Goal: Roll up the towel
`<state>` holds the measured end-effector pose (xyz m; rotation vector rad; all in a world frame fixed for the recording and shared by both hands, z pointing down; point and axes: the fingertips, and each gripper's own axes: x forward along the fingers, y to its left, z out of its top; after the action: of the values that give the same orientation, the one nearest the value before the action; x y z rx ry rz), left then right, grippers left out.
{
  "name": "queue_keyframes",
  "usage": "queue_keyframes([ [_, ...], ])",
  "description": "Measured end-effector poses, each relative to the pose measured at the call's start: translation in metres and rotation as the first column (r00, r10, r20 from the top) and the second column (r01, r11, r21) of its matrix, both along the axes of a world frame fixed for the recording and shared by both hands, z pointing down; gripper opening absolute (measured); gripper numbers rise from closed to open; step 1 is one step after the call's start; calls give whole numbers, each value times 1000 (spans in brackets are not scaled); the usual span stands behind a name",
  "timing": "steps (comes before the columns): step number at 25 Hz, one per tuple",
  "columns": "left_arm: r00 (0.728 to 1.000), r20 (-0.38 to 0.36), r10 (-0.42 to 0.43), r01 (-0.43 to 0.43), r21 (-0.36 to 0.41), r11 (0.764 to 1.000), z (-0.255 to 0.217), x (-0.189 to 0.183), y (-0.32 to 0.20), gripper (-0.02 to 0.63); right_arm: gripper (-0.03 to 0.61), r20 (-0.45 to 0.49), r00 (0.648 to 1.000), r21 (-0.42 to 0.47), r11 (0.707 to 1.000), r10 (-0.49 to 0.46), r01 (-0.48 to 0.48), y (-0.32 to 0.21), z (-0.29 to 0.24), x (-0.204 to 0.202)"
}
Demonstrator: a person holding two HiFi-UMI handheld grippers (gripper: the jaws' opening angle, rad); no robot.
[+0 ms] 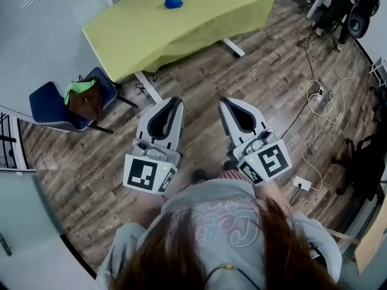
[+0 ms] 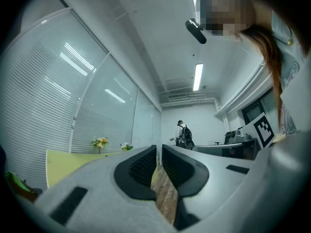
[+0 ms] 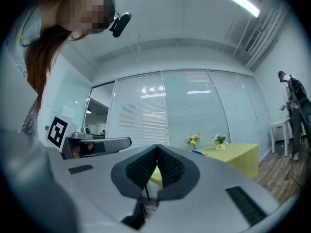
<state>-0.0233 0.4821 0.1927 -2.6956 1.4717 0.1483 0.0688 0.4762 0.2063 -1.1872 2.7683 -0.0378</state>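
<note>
A small blue towel [image 1: 175, 0] lies bunched on the yellow-green table [image 1: 199, 23] at the far side of the room. I hold both grippers in front of my body, over the wood floor and well short of the table. The left gripper [image 1: 174, 101] is shut with nothing between its jaws, and so is the right gripper [image 1: 225, 100]. In the left gripper view the left gripper [image 2: 159, 147] points level into the room, past the table's edge [image 2: 63, 161]. The right gripper [image 3: 157, 147] points toward the table [image 3: 238, 154], where a small blue shape [image 3: 199, 153] shows.
A blue chair [image 1: 45, 110] with a green and brown bag [image 1: 84, 98] stands left of the table. Cables and a power strip [image 1: 315, 98] lie on the floor at right, with black chairs [image 1: 357, 8] beyond. Flower vases [image 3: 193, 141] stand on the table. A person [image 2: 183, 134] stands far off.
</note>
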Motion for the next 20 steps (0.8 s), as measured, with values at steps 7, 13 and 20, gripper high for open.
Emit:
queue_keyframes([
  [7, 999, -26, -43, 44, 37, 998, -1, -20, 0, 21, 120, 9, 1000, -18, 1000, 26, -25, 0, 4, -10],
  [13, 997, -56, -61, 63, 24, 998, 0, -31, -3, 224, 249, 45, 997, -21, 998, 67, -66, -1, 3, -10],
  [20, 996, -54, -68, 69, 11, 998, 3, -36, 2, 242, 275, 59, 995, -46, 996, 78, -75, 2, 7, -12],
])
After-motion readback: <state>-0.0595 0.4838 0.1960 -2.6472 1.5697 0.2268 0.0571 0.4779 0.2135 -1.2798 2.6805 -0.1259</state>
